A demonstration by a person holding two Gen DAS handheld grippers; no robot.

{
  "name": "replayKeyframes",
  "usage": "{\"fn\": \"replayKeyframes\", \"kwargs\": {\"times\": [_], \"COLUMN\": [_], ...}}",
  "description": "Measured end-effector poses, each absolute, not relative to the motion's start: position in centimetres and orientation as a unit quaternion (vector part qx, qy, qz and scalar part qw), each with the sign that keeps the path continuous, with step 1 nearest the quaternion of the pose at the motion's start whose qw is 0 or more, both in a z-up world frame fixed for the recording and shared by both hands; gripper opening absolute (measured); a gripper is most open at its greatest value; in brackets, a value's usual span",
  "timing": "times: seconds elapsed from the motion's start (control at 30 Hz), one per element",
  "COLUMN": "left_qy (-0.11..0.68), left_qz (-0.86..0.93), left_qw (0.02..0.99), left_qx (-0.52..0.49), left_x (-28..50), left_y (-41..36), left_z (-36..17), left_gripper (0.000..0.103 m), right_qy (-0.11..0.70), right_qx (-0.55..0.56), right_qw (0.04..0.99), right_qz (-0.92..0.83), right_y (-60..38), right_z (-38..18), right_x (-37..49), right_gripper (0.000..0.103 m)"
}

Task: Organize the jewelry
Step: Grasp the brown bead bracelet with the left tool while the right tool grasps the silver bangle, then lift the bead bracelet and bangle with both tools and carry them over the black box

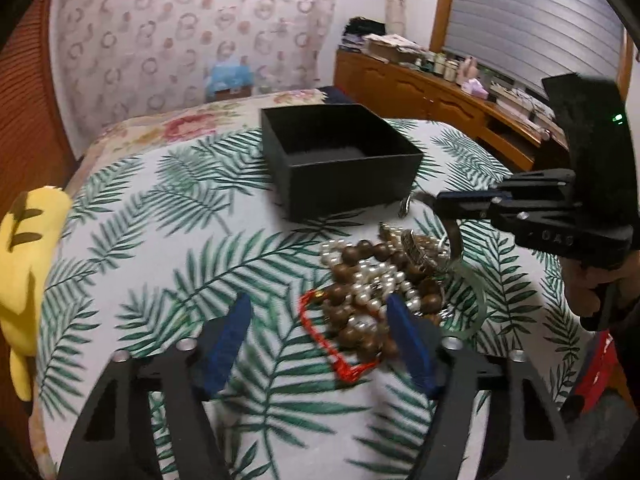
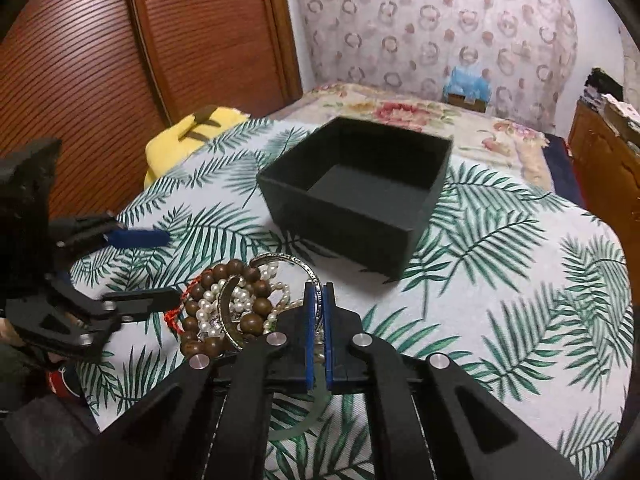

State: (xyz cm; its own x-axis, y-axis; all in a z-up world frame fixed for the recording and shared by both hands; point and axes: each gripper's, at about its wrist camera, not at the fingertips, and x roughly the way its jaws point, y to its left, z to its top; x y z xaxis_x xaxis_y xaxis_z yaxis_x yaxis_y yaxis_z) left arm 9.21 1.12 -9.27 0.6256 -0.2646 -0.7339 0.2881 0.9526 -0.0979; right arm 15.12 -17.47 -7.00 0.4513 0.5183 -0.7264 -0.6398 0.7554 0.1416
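Observation:
A pile of jewelry [image 1: 384,280] lies on the leaf-print cloth: brown wooden beads [image 2: 224,280], white pearls [image 2: 232,300], a red cord [image 1: 332,344] and a pale green bangle [image 1: 476,304]. An open, empty black box [image 1: 340,160] stands behind the pile, also in the right wrist view [image 2: 360,196]. My right gripper [image 2: 319,296] is shut on a silver bangle [image 2: 296,264], raised at the pile's edge; it also shows in the left wrist view [image 1: 436,200]. My left gripper [image 1: 320,328] is open, its blue fingertips on either side of the pile's near edge; it also shows in the right wrist view [image 2: 168,268].
A yellow plush toy [image 1: 24,272] lies at the left edge of the bed. A wooden dresser [image 1: 440,96] with clutter stands at the right, a wooden wardrobe [image 2: 120,60] at the left. A floral blanket [image 2: 420,116] covers the bed behind the box.

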Motion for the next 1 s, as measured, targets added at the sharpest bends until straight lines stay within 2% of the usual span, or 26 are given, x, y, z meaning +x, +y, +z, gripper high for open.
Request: {"fn": "replayKeyframes", "kwargs": {"times": [0.13,0.2,0.33,0.5,0.73,0.77,1.0], "left_qy": [0.412,0.417,0.427,0.423,0.388,0.383,0.339], "left_qz": [-0.174,-0.182,-0.184,-0.185,-0.199,-0.199,-0.205], "left_qw": [0.894,0.89,0.885,0.887,0.9,0.902,0.918], "left_qx": [-0.001,-0.011,-0.015,-0.009,-0.017,-0.018,-0.018], "left_x": [10.2,10.8,11.6,11.6,10.4,10.3,9.6], "left_y": [0.5,0.4,0.4,0.3,-0.1,-0.2,-0.7], "left_z": [-9.5,-9.7,-10.2,-10.0,-7.2,-6.8,-3.2], "left_gripper": [0.037,0.032,0.028,0.01,0.009,0.001,0.0], "right_qy": [0.388,0.385,0.38,0.377,0.37,0.369,0.355], "right_qx": [-0.068,-0.066,-0.064,-0.061,-0.059,-0.059,-0.069], "right_qw": [0.856,0.858,0.86,0.861,0.867,0.868,0.874], "right_qz": [0.335,0.335,0.336,0.335,0.329,0.328,0.324], "right_y": [-18.5,-18.9,-19.3,-19.4,-19.7,-19.7,-19.6], "right_z": [-6.2,-6.0,-5.8,-5.7,-5.1,-4.9,-3.7], "right_x": [14.8,14.6,14.1,13.9,14.1,14.2,15.1], "right_gripper": [0.004,0.004,0.004,0.004,0.004,0.004,0.004]}}
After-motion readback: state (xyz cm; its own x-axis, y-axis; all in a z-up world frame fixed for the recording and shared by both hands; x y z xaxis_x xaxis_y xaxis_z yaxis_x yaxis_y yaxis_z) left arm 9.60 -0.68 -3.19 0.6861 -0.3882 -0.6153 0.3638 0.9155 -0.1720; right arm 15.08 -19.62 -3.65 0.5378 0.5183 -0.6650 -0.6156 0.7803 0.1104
